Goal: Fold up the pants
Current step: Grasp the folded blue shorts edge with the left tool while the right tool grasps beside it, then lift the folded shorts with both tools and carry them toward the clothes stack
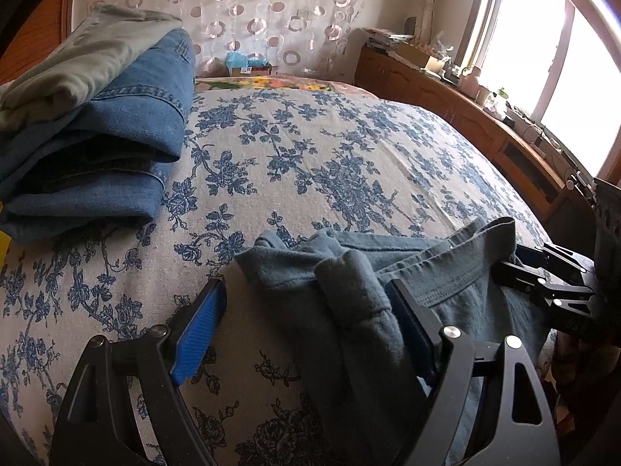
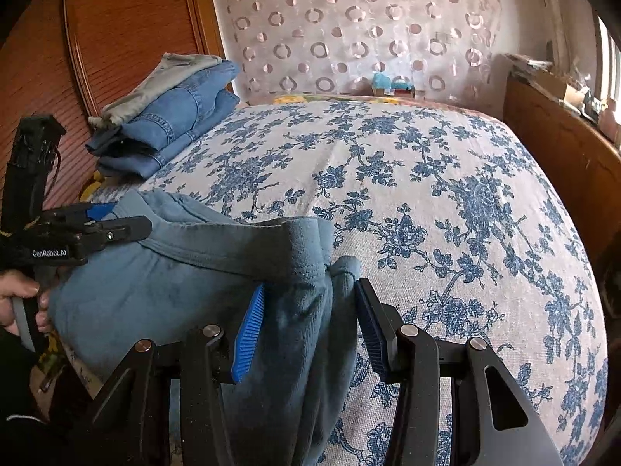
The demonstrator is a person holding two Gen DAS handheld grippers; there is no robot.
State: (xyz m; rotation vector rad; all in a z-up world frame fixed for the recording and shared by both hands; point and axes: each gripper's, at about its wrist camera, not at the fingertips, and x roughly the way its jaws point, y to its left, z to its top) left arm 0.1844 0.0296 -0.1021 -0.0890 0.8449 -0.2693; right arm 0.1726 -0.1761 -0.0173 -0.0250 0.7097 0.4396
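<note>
The left wrist view shows the left gripper [image 1: 310, 330] spread wide around a bunched fold of the grey-blue pants [image 1: 349, 291] at the bed's [image 1: 330, 147] near edge. The right wrist view shows the right gripper [image 2: 306, 330], fingers apart, straddling the pants' waistband; folded jeans [image 2: 170, 124] lie at the far left corner.

teal pants [image 1: 349, 291], blue-floral bedspread [image 1: 310, 155]

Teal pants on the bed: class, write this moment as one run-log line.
stage: pre-fold | teal pants: bunched at near bed edge | left gripper: open, straddling waistband | right gripper: open, around fabric | folded jeans stack: far left
</note>
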